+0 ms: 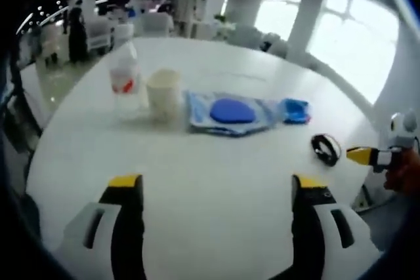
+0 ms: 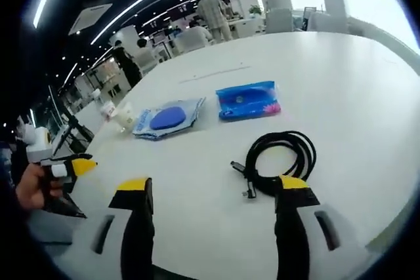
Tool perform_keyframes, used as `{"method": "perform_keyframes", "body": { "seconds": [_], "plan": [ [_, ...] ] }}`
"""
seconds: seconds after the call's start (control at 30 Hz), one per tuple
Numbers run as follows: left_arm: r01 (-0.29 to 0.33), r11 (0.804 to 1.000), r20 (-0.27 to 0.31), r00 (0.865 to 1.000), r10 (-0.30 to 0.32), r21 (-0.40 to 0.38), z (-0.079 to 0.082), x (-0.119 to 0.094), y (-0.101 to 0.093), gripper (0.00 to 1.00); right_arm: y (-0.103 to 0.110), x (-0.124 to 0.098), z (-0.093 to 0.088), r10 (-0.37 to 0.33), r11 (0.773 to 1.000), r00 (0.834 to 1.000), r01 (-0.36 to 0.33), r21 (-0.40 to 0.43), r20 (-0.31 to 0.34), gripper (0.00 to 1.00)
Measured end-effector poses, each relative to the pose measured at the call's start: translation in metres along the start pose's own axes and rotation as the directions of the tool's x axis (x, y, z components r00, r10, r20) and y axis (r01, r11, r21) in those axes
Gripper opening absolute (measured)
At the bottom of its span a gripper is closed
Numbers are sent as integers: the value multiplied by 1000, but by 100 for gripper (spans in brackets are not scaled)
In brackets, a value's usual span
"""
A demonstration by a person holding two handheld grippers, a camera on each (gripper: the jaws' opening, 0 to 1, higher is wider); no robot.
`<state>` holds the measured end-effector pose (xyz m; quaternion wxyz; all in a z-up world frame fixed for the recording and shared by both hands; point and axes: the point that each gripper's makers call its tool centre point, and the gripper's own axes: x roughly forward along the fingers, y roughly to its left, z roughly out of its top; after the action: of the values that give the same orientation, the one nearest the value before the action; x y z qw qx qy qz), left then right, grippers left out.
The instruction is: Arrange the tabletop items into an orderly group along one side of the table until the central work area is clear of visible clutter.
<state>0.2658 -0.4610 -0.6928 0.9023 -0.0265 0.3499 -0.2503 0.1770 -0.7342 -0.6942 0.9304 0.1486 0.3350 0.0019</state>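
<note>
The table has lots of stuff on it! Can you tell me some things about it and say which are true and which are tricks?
1. The black cable is coiled in a loop. True.
2. The right gripper is squeezing the cable. False: its jaws stand open, with the cable lying near one jaw tip.
3. A cream cup stands beside a clear bottle. True.
4. The blue packet lies on top of the cable. False: it lies apart from it on the white table.
5. The left gripper holds the cup. False: it is open, away from it.

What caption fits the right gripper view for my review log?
Open right gripper hovering just short of a coiled black cable on the white table, blue packets beyond.
</note>
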Motion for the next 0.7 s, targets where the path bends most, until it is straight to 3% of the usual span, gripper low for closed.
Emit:
{"method": "perform_keyframes", "body": {
  "seconds": [0.07,0.13,0.23,0.7],
  "plan": [
    [2,1000,6,1000,-2,5,1,0,-1,90,2,-2,10,1,999,999,1,-35,50,74],
    [5,1000,11,1000,-5,5,2,0,-2,90,0,0,6,-9,997,1000,11,-74,27,74],
    [13,1000,23,1000,-13,-2,6,-2,-3,90,-2,1,3,-5,1000,1000,6,-19,21,74],
    [-4,1000,33,999,5,-21,8,-10,2,88,-11,-2,7,-41,998,999,42,-37,33,71]
  ]
}}
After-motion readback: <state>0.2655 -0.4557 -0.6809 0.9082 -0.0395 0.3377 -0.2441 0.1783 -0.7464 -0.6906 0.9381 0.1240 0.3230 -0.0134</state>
